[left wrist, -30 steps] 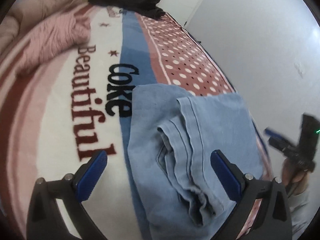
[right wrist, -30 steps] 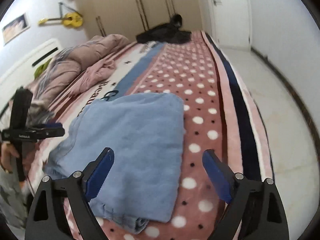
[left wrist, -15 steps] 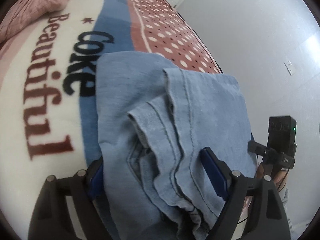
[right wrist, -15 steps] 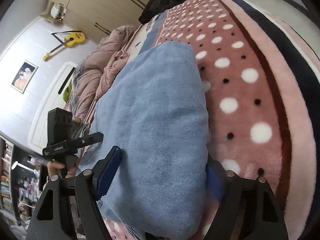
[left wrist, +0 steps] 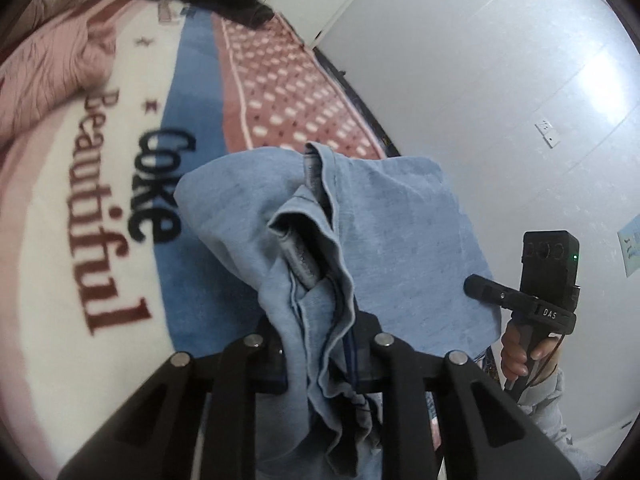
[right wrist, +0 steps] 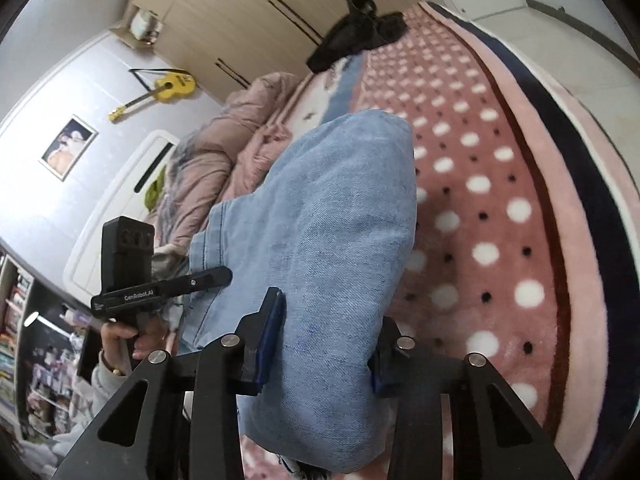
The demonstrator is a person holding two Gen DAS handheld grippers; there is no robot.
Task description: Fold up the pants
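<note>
Both the left gripper (left wrist: 320,354) and the right gripper (right wrist: 320,340) have their fingers squeezed on the near edge of the blue jeans (right wrist: 340,220) on the bed (right wrist: 500,208), so lift both together, level, to fold neatly.

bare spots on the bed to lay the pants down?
Free: the dotted strip between the pants and the bed's edge, and the lettered cream patch left of them. Crowded: pink quilt by the lettering, black clothes at the far end.

Patterned blanket (left wrist: 80,216), yellow guitar (right wrist: 168,84)
</note>
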